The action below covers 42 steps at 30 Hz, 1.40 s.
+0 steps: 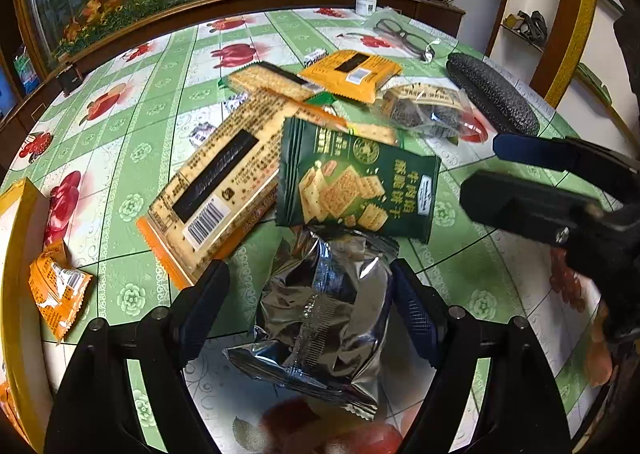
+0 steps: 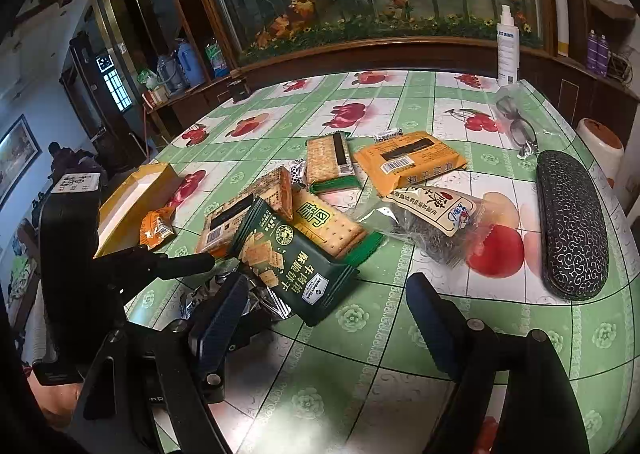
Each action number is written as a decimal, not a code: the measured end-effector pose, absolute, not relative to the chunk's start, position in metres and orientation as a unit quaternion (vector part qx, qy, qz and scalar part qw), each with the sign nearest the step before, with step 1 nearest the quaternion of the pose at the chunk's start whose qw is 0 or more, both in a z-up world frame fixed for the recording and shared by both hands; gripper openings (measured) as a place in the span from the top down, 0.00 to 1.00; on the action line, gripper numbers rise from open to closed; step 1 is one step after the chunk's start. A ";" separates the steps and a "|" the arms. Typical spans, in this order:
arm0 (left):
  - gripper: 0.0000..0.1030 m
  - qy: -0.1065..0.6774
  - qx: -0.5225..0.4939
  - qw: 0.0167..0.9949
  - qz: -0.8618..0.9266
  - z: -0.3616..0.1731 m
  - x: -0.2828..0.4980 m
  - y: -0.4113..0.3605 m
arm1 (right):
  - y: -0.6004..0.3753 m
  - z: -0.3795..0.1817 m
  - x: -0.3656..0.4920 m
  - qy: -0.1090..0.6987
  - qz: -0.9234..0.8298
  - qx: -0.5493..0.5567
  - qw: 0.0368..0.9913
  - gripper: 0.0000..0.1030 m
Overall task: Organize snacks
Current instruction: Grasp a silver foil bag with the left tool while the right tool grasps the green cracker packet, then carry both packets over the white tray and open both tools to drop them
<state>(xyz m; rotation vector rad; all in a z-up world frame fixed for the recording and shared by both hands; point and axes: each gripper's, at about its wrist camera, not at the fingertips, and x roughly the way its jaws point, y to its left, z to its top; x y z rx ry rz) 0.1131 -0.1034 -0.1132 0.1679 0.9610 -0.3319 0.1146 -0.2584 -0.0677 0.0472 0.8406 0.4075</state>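
On the tabletop [image 1: 132,158], near its front edge, the light, crinkly, slippery silver packet [image 1: 324,318] lies between the wide-open left gripper [image 1: 310,282] fingers, best pinched across its puffed middle, while the right gripper [image 2: 326,290] hovers wide, empty.

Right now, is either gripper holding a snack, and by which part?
The left gripper straddles the silver foil packet across its middle, fingers at its two sides; whether they actually clamp it cannot be told. The right gripper is open and holds nothing.
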 end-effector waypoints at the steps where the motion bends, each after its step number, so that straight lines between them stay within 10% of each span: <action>1: 0.21 0.462 0.081 0.869 -0.158 -0.115 0.113 -0.101 | -0.258 -0.068 0.115 0.406 0.197 0.022 0.892 0.20; 6: 0.44 0.453 0.082 0.874 -0.153 -0.112 0.107 -0.086 | -0.249 -0.075 0.120 0.412 0.209 0.011 0.887 0.20; 21: 0.44 0.466 0.045 0.873 -0.136 -0.111 0.085 -0.029 | -0.184 -0.103 0.124 0.437 0.287 -0.127 0.843 0.28; 25: 0.44 0.465 0.040 0.874 -0.134 -0.111 0.082 -0.027 | -0.187 -0.107 0.126 0.447 0.282 -0.112 0.841 0.55; 31: 0.44 0.464 0.032 0.875 -0.133 -0.110 0.079 -0.024 | -0.192 -0.105 0.119 0.449 0.266 -0.074 0.850 0.63; 34: 0.44 0.459 0.037 0.879 -0.129 -0.107 0.075 -0.024 | -0.198 -0.096 0.114 0.443 0.271 -0.030 0.854 0.88; 42: 0.44 0.446 0.024 0.886 -0.124 -0.098 0.070 -0.017 | -0.202 -0.088 0.103 0.442 0.263 -0.002 0.858 0.91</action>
